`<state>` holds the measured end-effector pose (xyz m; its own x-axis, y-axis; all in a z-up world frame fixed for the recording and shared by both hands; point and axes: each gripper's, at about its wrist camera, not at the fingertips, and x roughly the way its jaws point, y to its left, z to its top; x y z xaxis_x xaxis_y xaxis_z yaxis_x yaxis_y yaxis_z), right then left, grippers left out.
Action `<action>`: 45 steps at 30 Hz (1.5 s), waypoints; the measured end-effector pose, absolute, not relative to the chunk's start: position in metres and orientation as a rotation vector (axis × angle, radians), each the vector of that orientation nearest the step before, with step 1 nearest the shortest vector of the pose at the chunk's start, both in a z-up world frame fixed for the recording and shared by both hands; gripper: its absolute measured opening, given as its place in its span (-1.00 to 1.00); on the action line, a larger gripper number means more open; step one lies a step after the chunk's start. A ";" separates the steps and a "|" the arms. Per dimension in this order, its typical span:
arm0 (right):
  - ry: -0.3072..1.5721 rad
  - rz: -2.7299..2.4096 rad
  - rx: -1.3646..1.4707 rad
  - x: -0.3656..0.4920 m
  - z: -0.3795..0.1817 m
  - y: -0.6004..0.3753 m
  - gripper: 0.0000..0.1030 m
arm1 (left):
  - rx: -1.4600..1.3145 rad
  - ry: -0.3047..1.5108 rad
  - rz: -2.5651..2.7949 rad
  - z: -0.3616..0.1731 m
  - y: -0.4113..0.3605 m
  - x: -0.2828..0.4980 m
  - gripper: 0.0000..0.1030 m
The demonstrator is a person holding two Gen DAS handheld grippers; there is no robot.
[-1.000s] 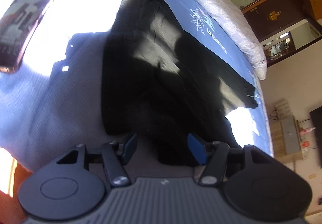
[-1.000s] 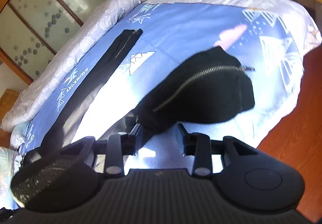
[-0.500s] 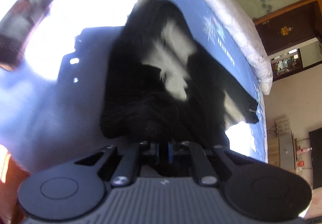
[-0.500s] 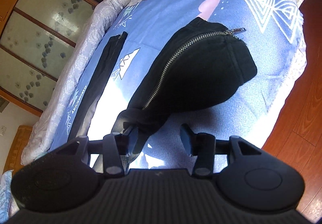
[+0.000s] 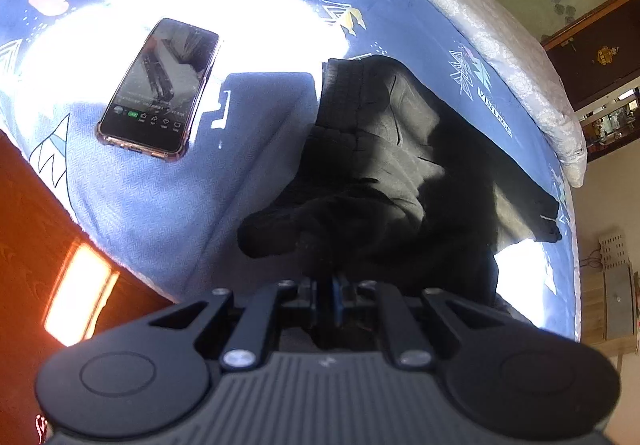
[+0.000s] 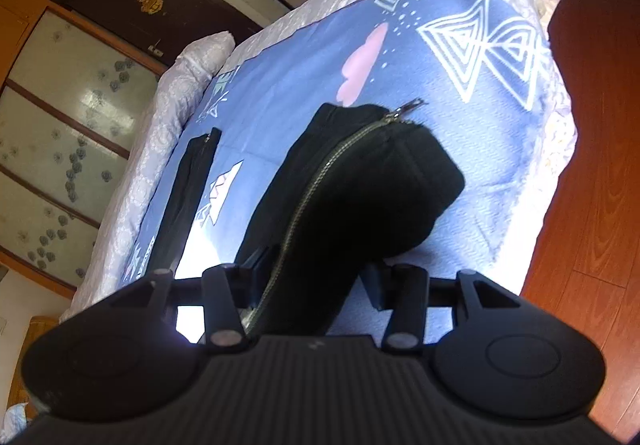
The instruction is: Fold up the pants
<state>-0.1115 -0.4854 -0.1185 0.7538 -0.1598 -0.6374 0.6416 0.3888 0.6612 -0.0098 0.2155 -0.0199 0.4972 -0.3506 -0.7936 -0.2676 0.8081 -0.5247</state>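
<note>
Black knit pants (image 5: 384, 149) lie spread across a blue printed bedsheet (image 5: 168, 201), the fabric soft and matte, creased into low ridges where sun and shadow cross it. Seen from the left wrist, the ribbed waistband runs toward the middle of the bed, while one narrow leg stretches along the far edge, beside a pale quilted cover (image 5: 492, 45). The left gripper (image 5: 329, 295) has its jaws together, clamped on a bunched fold of the pants near the bed's near edge — the cloth rises from the sheet in a rounded hump just ahead of the blue pads. A glossy phone (image 5: 160, 89) in a clear case lies flat near the bed's near-left corner, well apart from the garment. From the right wrist, a leg end with a metal zipper (image 6: 320, 181) curves up in a dark, domed fold; the right gripper (image 6: 316, 279) has its jaws apart, having just been opening, with that cloth between them — whether the pads touch it is unclear. Reddish wood flooring (image 6: 600, 165) borders the bed.
</note>
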 end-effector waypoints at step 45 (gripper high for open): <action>0.584 -0.885 0.566 -0.069 -0.076 -0.536 -0.37 | -0.589 1.179 -0.097 -0.043 0.184 0.000 -0.44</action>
